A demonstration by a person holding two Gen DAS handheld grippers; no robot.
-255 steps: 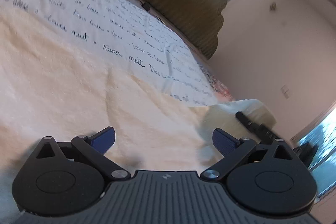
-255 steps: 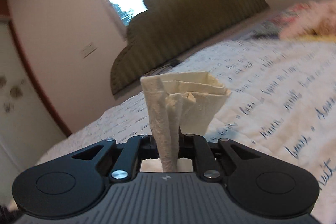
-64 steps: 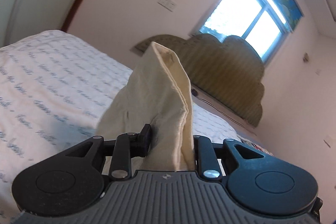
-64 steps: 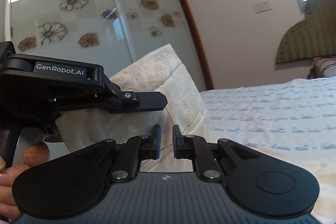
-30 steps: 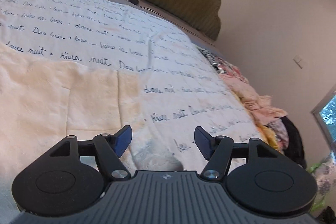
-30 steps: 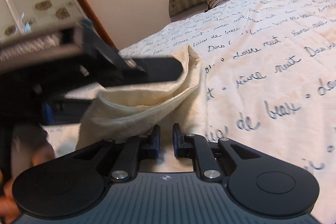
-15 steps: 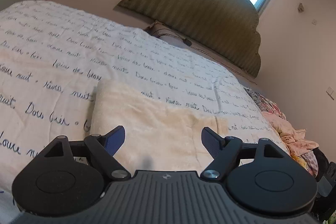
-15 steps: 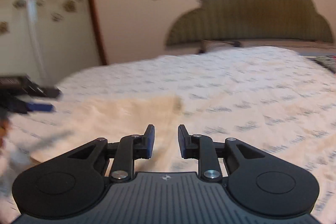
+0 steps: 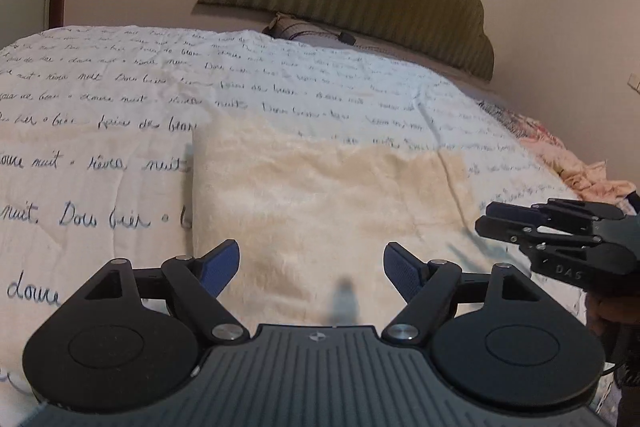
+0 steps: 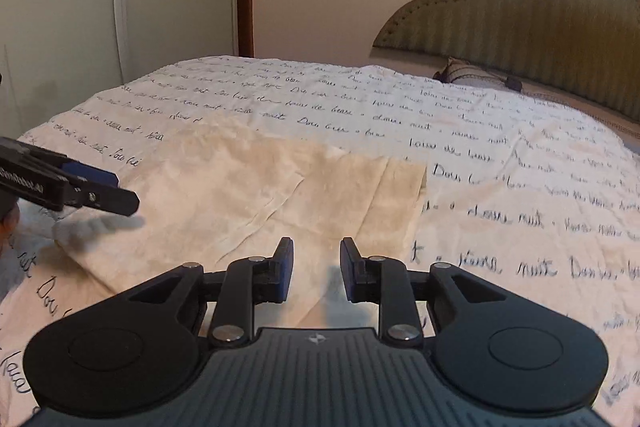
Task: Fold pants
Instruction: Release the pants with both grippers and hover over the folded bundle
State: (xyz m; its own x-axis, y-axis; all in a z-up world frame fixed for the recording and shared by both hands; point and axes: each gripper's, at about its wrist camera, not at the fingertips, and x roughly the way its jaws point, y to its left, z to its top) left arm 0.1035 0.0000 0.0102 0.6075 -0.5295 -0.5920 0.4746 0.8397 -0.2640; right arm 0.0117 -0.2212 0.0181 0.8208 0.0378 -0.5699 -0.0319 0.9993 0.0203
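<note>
— On the bed (image 9: 120, 75), where are the pants (image 9: 320, 195) sitting?

— They are lying flat on the cover as a cream rectangle, folded over, edges roughly squared. I am holding the left gripper (image 9: 311, 267) wide open and empty above the near edge.

— And the right gripper (image 10: 316, 269)?

— Its fingers are standing slightly apart, just opened, nothing between them. I am judging this fold laid; next is smoothing, or pinching one end for another fold.

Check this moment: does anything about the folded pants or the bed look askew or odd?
Nothing serious. The cream pants lie folded flat on the script-print bedspread, free of both hand-held grippers. One upper layer's edge runs diagonally with a soft crease, so the fold is slightly uneven. Loose clothes are heaped at the bed's far side.
</note>
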